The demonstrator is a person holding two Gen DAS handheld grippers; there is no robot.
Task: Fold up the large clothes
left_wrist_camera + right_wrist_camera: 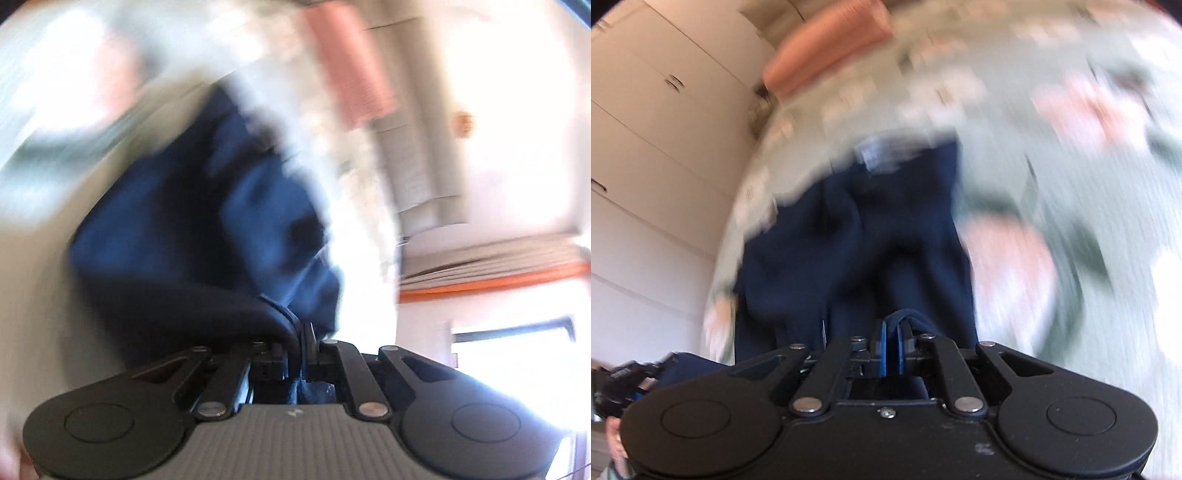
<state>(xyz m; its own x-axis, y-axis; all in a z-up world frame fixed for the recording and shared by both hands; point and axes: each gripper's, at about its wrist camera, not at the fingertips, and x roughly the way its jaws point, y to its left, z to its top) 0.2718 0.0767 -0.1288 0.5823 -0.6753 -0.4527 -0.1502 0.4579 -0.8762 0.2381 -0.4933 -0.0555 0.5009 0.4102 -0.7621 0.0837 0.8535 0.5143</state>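
A large navy blue garment [207, 229] lies blurred on the bed and runs up to my left gripper [301, 338], which is shut on a bunched fold of it. In the right wrist view the same navy garment [857, 240] hangs from my right gripper [892, 345]. That gripper's blue pads [882, 350] are pinched on a rolled edge of the cloth. Both views are smeared by motion. A black device [624, 376] at the lower left of the right wrist view looks like the other gripper, with navy cloth beside it.
The bed has a pale green cover with pink flowers [1071, 166]. A pink pillow [827, 51] lies at its far end, also seen as pillow [351, 62]. White wardrobe doors [646, 129] stand to the left. A bright window [517, 354] and an orange-edged shelf [498, 280] are on the right.
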